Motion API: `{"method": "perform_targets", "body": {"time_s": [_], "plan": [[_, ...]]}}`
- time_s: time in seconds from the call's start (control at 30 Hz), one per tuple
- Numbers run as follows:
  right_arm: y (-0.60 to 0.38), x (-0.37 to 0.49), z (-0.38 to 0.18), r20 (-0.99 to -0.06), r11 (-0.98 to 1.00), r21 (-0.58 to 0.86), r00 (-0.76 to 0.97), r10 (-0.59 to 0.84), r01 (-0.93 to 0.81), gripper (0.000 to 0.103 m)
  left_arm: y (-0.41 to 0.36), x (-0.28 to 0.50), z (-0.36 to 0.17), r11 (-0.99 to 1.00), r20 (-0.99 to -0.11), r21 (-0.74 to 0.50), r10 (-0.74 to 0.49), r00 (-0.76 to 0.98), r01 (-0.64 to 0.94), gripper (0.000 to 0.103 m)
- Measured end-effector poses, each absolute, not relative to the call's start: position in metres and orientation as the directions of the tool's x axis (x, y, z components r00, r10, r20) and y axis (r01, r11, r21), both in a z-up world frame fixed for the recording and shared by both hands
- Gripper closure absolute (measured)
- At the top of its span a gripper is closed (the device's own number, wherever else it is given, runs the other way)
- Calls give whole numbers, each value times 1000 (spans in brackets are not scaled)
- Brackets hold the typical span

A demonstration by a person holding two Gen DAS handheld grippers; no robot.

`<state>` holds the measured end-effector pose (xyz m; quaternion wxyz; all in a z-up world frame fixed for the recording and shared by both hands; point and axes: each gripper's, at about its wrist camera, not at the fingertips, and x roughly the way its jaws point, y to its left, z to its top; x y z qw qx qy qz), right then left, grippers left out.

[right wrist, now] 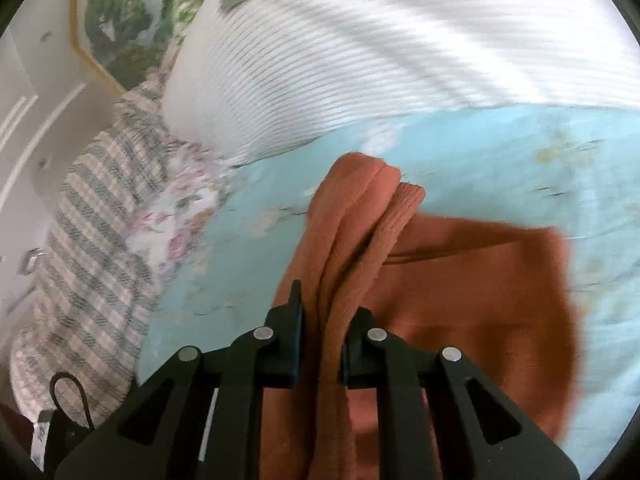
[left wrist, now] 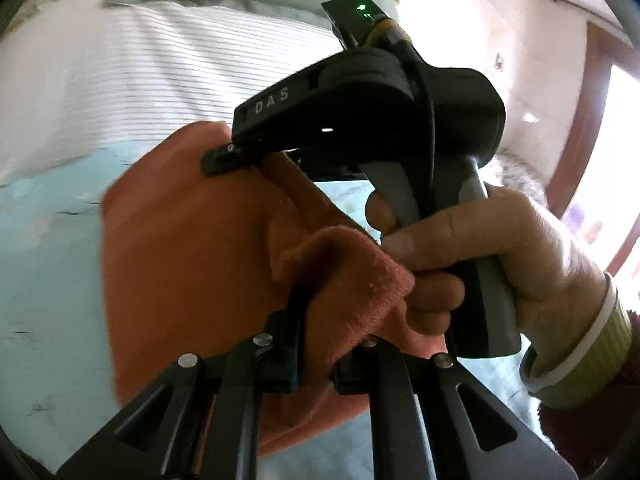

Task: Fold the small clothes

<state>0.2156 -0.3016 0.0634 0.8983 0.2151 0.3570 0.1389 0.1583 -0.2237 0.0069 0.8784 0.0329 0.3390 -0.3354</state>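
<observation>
The orange garment (right wrist: 460, 300) lies on a pale blue bed sheet (right wrist: 500, 152), part of it lifted off the sheet by both tools. In the right wrist view the right hand-held gripper (right wrist: 324, 344) has its two fingers drawn in narrowly on a bunched, ribbed ridge of the fabric, which runs up between them toward 12 o'clock and ends in a rounded folded tip. The rest of the cloth spreads flat toward 3 o'clock, with a seam line crossing it.

In the left wrist view the left hand-held gripper (left wrist: 316, 344) is likewise pinched on a thick fold of the same orange garment (left wrist: 180, 248), the cloth packed between its fingers and draping away toward 9 o'clock. Straight ahead, at about 1 o'clock, sits the body of the right tool, black with pale lettering on its side and a small green light at its top. The person's right hand (left wrist: 480, 248) wraps its handle, and a green and white bangle (left wrist: 588, 352) circles the wrist at 4 o'clock. One tip of that tool touches the orange cloth near the middle of the view.

Beyond the garment, from 10 to 1 o'clock in the right wrist view, lies a white striped cloth (right wrist: 380, 52); motion blur leaves its edges soft, so it may be a pillow or a folded sheet. At 9 o'clock a checked blanket (right wrist: 92, 232) meets a floral fabric (right wrist: 176, 216).
</observation>
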Motion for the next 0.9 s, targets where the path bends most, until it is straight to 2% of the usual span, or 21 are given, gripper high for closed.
{"method": "perform_targets", "body": {"time_s": [0.2, 0.37, 0.47, 0.53, 0.57, 0.6, 0.63, 0.67, 0.7, 0.77, 0.83, 0.9], "plan": [[-357, 195, 32, -669, 897, 441, 680, 299, 40, 88, -267, 163, -21, 736, -668, -212, -589, 455, 643, 93], [-369, 191, 18, -664, 896, 442, 687, 295, 42, 87, -273, 170, -39, 736, -698, -200, -570, 433, 647, 90], [-372, 193, 9, -672, 896, 440, 685, 282, 63, 83, -260, 186, -42, 733, -707, -259, -588, 394, 629, 83], [-375, 188, 9, -664, 895, 440, 698, 269, 74, 81, -249, 190, -40, 731, -706, -293, -600, 377, 616, 67], [-376, 185, 10, -658, 893, 443, 706, 261, 82, 77, -240, 195, -39, 731, -704, -310, -606, 369, 608, 61], [-377, 183, 12, -657, 893, 439, 712, 247, 96, 75, -231, 193, -38, 732, -705, -324, -609, 363, 599, 45], [-378, 179, 14, -658, 896, 431, 717, 229, 110, 67, -219, 194, -36, 736, -709, -339, -609, 355, 587, 33], [-379, 174, 17, -658, 898, 421, 724, 207, 126, 55, -206, 193, -36, 735, -705, -352, -615, 352, 580, 32], [-380, 168, 20, -652, 899, 416, 735, 189, 137, 49, -191, 193, -34, 733, -698, -371, -625, 350, 570, 32], [-382, 156, 26, -629, 897, 416, 760, 165, 149, 24, -163, 195, -31, 748, -693, -385, -621, 366, 541, 32], [-382, 144, 29, -610, 896, 422, 775, 167, 139, 20, -132, 202, -30, 772, -693, -401, -608, 388, 493, 26], [-381, 139, 26, -631, 897, 419, 756, 175, 143, 20, -108, 211, -35, 788, -696, -429, -600, 395, 442, 22]]}}
